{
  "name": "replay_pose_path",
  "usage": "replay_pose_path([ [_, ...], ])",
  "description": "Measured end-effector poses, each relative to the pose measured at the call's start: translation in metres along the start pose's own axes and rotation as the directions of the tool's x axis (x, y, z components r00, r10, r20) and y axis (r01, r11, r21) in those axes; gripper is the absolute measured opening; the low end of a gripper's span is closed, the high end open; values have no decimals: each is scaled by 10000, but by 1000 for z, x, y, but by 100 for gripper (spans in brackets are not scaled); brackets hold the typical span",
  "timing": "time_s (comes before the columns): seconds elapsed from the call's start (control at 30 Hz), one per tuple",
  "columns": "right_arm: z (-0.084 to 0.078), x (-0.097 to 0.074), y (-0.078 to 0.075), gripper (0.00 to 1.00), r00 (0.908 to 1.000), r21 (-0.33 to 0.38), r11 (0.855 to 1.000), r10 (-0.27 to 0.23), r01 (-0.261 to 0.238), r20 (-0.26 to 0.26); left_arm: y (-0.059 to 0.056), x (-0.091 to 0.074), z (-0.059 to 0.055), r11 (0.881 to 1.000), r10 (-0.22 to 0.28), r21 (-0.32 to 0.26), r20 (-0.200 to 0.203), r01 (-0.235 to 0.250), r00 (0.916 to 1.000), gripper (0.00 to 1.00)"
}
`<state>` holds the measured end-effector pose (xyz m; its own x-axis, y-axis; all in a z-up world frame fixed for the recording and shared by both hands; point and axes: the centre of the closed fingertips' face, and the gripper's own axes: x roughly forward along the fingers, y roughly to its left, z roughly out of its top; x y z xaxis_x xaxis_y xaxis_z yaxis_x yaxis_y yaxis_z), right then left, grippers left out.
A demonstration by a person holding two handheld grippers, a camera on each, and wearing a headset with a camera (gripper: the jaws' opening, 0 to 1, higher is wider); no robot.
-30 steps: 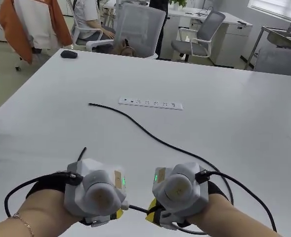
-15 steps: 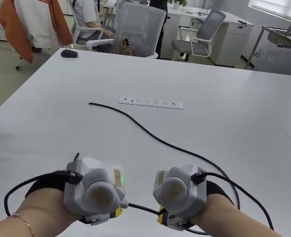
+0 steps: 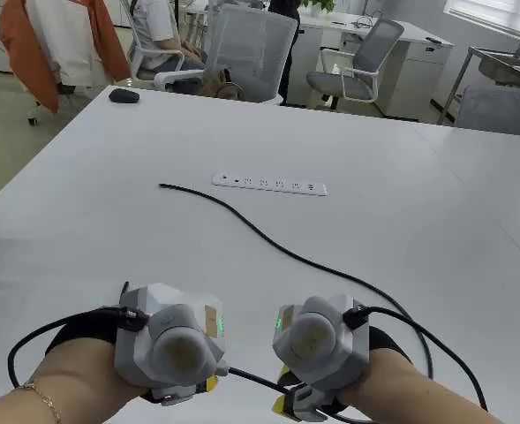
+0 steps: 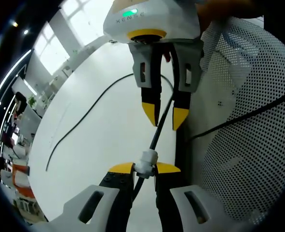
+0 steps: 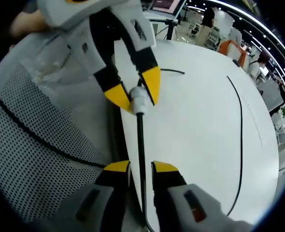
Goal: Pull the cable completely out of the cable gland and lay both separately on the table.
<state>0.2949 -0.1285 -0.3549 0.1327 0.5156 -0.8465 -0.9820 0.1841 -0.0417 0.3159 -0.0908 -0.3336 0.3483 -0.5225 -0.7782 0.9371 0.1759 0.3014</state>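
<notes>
My left gripper [image 3: 214, 382] is shut on the white cable gland [image 4: 146, 162], which sits between its yellow tips and also appears as the gland [image 5: 137, 99]. The black cable [image 3: 268, 243] leaves the gland and passes between the jaws of my right gripper [image 3: 282, 395]. That right gripper [image 5: 141, 167] is open, with a gap on each side of the cable [image 5: 141, 140]. From there the cable loops right and runs far across the white table [image 3: 401, 177], ending free near the power strip. Both grippers hover close together at the table's near edge.
A white power strip [image 3: 269, 185] lies mid-table beyond the cable's free end. A dark computer mouse [image 3: 124, 95] rests at the far left corner. Office chairs [image 3: 246, 49] and a seated person stand behind the far edge.
The right gripper has shifted a little down and toward the person along the cable. The left gripper has barely moved and still holds the gland.
</notes>
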Motion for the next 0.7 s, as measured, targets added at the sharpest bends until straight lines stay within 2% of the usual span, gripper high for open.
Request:
replay_pose_path([
  [0.13, 15, -3, 2, 15, 9983, -289, 9995, -68, 85, 582, -1, 0, 0, 10000, -45, -29, 43, 45, 10000, 17],
  [0.3, 20, -3, 3, 12, 9968, -466, 9989, 16, 22, 805, -2, 0, 1, 9999, -65, 80, 55, 64, 10000, 17],
  [0.43, 17, -2, 2, 3, 9978, -466, 9989, -15, 46, 669, -4, 0, 3, 9999, -151, 70, 154, 150, 9998, 17],
  [0.53, 15, -1, 1, 2, 9981, -367, 9993, -72, 95, 620, -3, 1, 3, 9999, -122, 103, 115, 121, 9999, 17],
  [0.7, 2, 1, -4, 2, 9995, -516, 9982, -310, 308, -13, -1, 0, 1, 10000, -57, 33, 47, 57, 10000, 17],
])
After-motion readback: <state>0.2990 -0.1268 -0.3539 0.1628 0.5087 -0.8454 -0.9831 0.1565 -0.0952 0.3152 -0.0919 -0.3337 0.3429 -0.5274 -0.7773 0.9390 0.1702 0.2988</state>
